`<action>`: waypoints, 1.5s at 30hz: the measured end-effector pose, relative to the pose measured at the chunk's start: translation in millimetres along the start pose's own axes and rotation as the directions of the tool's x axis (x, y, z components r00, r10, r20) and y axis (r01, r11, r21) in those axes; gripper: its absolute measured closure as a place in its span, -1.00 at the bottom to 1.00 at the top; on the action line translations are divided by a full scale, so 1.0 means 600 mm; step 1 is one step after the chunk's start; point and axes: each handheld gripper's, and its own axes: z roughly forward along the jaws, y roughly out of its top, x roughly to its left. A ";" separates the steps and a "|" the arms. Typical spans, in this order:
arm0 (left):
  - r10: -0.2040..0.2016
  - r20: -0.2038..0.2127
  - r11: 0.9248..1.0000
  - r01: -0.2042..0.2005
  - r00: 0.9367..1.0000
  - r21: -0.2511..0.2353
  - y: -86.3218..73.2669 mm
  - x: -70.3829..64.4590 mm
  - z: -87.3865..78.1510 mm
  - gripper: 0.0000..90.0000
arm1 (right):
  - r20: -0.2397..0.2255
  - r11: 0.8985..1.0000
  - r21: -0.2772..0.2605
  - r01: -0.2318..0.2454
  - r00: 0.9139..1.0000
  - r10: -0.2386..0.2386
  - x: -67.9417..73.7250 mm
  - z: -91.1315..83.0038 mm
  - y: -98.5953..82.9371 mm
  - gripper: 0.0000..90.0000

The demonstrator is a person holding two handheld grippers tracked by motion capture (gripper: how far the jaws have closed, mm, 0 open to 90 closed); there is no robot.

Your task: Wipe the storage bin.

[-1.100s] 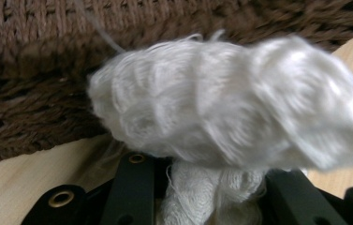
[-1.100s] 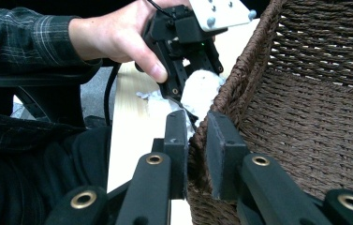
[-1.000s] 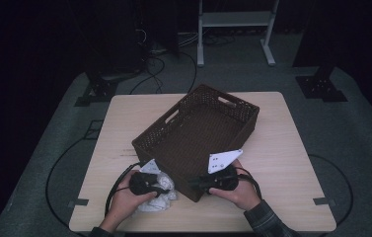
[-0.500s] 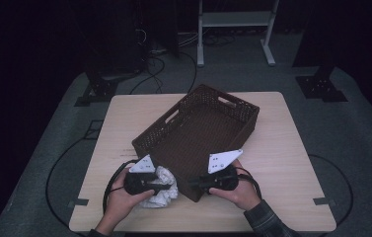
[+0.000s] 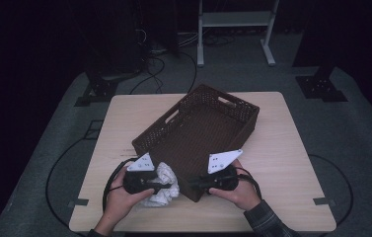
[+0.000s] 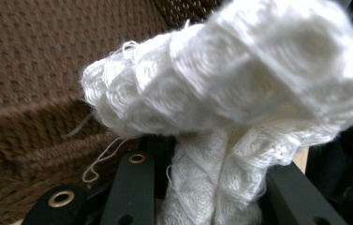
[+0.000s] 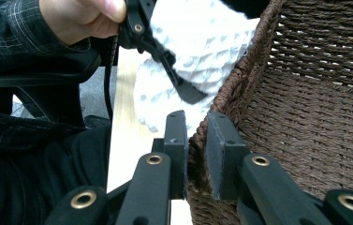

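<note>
The left gripper (image 5: pixel 161 186) is clenched on a white cloth (image 6: pixel 221 108), bunched between its jaws and billowing above their tips; the right gripper (image 7: pixel 196 124) pinches the near wall of the brown woven basket (image 7: pixel 305 117) between its jaws. I judge the cloth should be lifted over that rim and released inside while the right holds steady. It looks soft, waffle-textured, with loose threads.

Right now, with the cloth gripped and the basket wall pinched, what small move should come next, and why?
Probably lift the left hand-held gripper up and over the near wall of the dark brown woven basket. It is shut on the crumpled white knitted cloth, which is outside the basket beside that wall, while the right hand-held gripper clamps the wall, seemingly steadying it.
</note>
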 end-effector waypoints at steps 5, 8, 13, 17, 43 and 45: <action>0.005 0.018 0.999 -0.006 1.000 0.042 -0.005 -0.001 0.019 0.51 | 0.000 1.000 0.000 0.001 1.000 -0.001 0.000 0.000 0.000 0.73; -0.011 0.028 0.999 0.009 1.000 0.048 -0.010 -0.003 0.029 0.52 | 0.000 1.000 0.000 0.003 1.000 -0.003 0.000 0.000 0.000 0.73; 0.003 0.038 0.995 -0.007 0.999 0.101 -0.016 -0.007 0.052 0.51 | 0.000 1.000 0.000 0.003 1.000 -0.003 0.000 0.000 0.000 0.73; 0.006 0.051 0.991 -0.013 0.999 0.136 -0.022 -0.009 0.070 0.51 | 0.001 1.000 0.000 0.005 1.000 -0.005 0.000 0.000 0.000 0.73; 0.045 0.113 0.996 -0.053 0.993 0.069 -0.011 -0.059 0.086 0.52 | 0.005 1.000 0.005 0.006 1.000 -0.006 0.001 -0.001 0.001 0.74; 0.046 0.114 0.997 -0.053 0.992 0.058 -0.009 -0.059 0.081 0.52 | 0.005 1.000 0.003 0.004 1.000 -0.004 0.001 -0.001 0.001 0.74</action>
